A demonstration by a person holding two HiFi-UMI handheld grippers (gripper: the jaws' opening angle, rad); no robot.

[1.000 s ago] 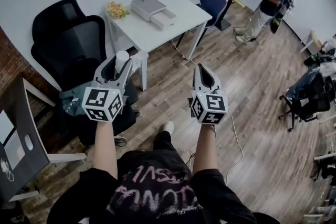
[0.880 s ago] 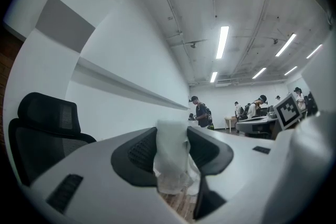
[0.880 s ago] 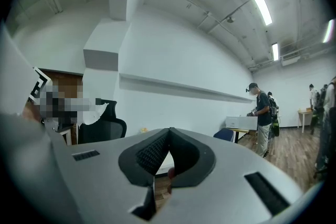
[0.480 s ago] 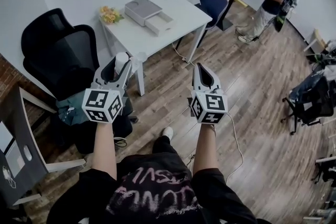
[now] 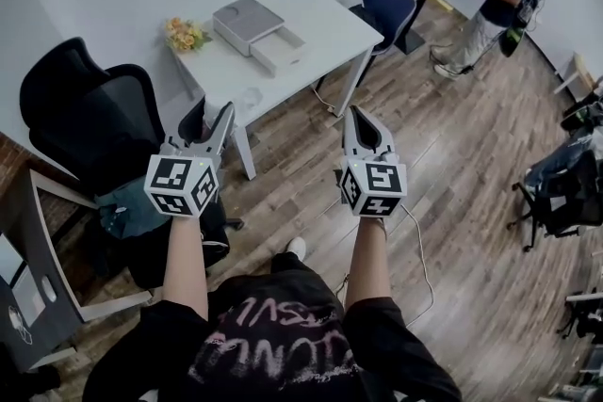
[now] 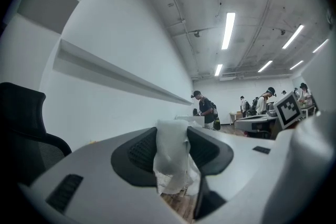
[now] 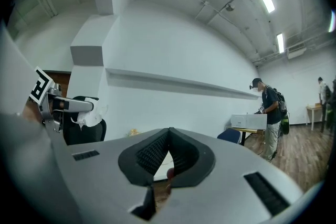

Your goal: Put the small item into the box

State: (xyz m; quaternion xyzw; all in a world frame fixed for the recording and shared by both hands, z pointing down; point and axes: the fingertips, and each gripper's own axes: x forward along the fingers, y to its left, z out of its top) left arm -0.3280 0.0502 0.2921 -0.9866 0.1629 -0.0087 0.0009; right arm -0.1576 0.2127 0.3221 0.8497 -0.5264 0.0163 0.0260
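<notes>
at far left, a black office chair [image 5: 89,108] stands by the wall. just right of it, my left gripper [image 5: 215,113] points level, its fingers [image 6: 137,153] clenched on a small white crumpled item [image 6: 173,157], near the front edge of the white worktop [image 5: 320,24]. on that worktop sits the white box [image 5: 247,18], well apart from the item. further right, over the wooden floor [image 5: 452,165], my right gripper [image 5: 354,113] has its fingers [image 7: 152,152] pressed together, grasping nothing.

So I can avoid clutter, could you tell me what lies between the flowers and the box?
Nothing: head view shows bare table between the flowers and box.
</notes>
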